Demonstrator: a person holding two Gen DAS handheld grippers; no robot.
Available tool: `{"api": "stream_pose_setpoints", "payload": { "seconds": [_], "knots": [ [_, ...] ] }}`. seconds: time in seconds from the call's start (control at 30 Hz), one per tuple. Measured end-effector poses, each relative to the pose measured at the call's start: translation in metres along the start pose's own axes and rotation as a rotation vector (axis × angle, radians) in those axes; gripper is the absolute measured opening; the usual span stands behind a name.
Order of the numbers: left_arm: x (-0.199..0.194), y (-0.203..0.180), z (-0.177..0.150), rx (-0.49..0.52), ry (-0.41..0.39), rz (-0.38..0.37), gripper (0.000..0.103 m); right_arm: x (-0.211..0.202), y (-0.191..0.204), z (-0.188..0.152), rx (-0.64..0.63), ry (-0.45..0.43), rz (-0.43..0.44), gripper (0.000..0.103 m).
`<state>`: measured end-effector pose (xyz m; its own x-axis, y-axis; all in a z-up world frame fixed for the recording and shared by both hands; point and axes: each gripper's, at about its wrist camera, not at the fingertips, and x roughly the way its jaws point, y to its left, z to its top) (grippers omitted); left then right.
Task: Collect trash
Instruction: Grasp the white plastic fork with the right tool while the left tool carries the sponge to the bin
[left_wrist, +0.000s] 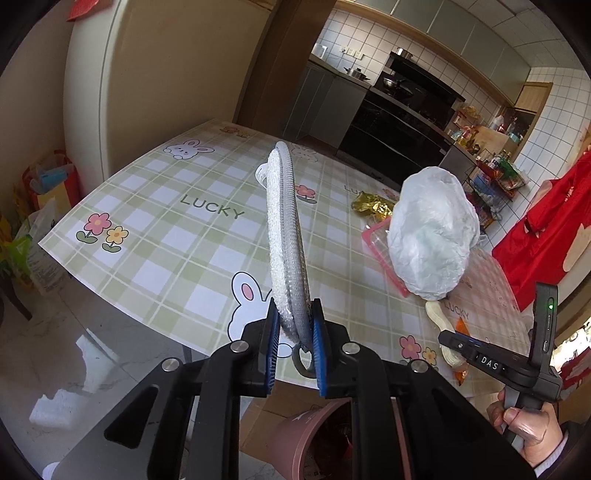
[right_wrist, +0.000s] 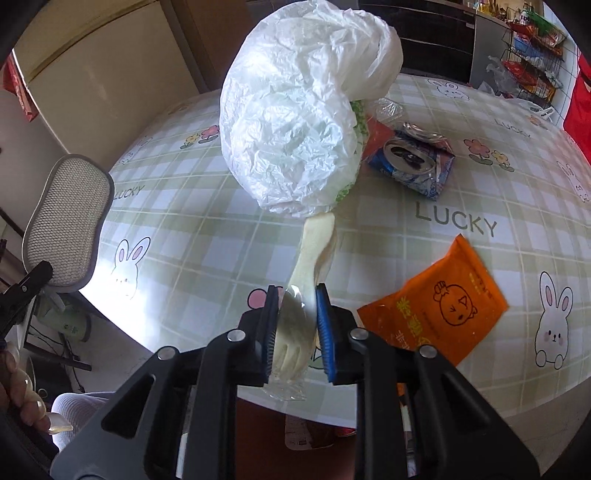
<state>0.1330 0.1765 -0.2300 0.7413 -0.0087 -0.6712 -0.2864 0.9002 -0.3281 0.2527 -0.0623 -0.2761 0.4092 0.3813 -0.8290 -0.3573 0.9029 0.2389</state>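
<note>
My left gripper (left_wrist: 293, 328) is shut on a grey and white scrub pad (left_wrist: 286, 229), which stands edge-on above the checked table (left_wrist: 166, 206). In the right wrist view the same pad (right_wrist: 70, 221) hangs at the left, off the table's edge. My right gripper (right_wrist: 297, 325) is shut on a cream plastic fork in a clear wrapper (right_wrist: 295, 332). The fork's handle runs forward under a crumpled white plastic bag (right_wrist: 295, 122). In the left wrist view the bag (left_wrist: 432, 232) bulges at the right, with the right gripper (left_wrist: 448, 341) beside the fork (left_wrist: 436, 314).
An orange packet (right_wrist: 439, 302), a crushed blue can (right_wrist: 413, 162), a gold wrapper (left_wrist: 373, 206) and a pink-rimmed clear tray (left_wrist: 380, 254) lie on the table. A pink bin (left_wrist: 317, 435) stands below the near edge. A red cloth (left_wrist: 546, 229) hangs at the right.
</note>
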Motion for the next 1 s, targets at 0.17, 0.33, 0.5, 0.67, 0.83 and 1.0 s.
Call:
{"api": "stream_pose_setpoints", "payload": {
  "seconds": [0.17, 0.33, 0.5, 0.67, 0.83, 1.0],
  "knots": [
    [-0.021, -0.026, -0.007, 0.052, 0.001, -0.049, 0.016, -0.036, -0.005, -0.005, 0.029, -0.053, 0.035, 0.023],
    [-0.041, -0.054, -0.016, 0.112, -0.002, -0.093, 0.016, -0.082, -0.009, -0.01, 0.021, -0.125, 0.048, 0.023],
    [-0.058, -0.073, -0.023, 0.149, -0.013, -0.13, 0.016, -0.114, -0.015, -0.024, 0.015, -0.163, 0.055, 0.023],
    [-0.077, -0.084, -0.032, 0.182, -0.01, -0.164, 0.016, -0.136, -0.018, -0.04, 0.039, -0.188, 0.052, 0.023],
    [-0.093, -0.095, -0.05, 0.218, 0.034, -0.205, 0.016, -0.162, -0.019, -0.049, 0.047, -0.235, 0.058, 0.023],
    [-0.097, -0.1, -0.065, 0.248, 0.069, -0.225, 0.016, -0.171, -0.023, -0.053, 0.069, -0.248, 0.061, 0.023]
  ]
}}
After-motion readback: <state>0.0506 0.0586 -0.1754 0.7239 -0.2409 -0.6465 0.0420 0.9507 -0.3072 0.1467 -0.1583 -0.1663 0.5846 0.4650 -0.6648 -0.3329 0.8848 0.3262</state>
